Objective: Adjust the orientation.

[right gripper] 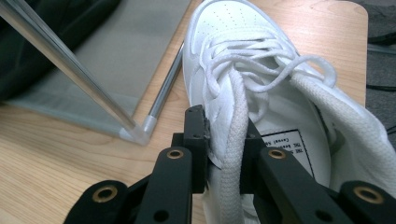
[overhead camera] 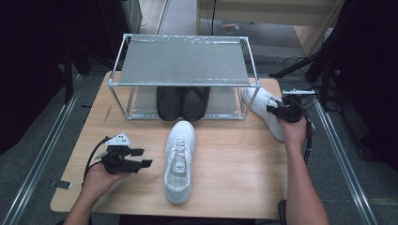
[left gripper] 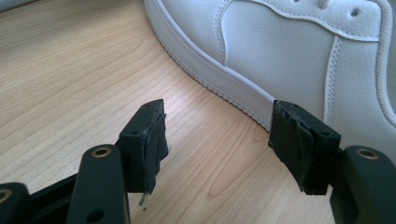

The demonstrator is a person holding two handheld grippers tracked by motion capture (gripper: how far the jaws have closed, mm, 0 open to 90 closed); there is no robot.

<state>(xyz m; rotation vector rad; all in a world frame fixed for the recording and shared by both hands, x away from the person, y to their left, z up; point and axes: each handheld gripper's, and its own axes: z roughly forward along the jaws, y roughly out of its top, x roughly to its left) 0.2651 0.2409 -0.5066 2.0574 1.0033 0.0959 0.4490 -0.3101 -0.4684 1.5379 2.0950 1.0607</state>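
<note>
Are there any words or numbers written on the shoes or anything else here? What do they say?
Printed label inside the white sneaker that the right gripper pinches at its collar: several lines of black print in a black box on the insole, too small and tilted to read.
White sneaker in the middle of the table: a tongue tag, too blurred to read.
No other writing can be read.

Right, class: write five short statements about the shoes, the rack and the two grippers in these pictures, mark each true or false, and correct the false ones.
1. The right gripper is clamped on the collar of a white sneaker. True.
2. The left gripper holds the other white sneaker. False: its jaws stand open beside that shoe.
3. A dark pair of shoes sits on the lower shelf of the metal rack. True.
4. The rack's top shelf carries a white sneaker. False: it is bare.
5. Both white sneakers lie inside the rack. False: both are outside it, on the wooden table.
</note>
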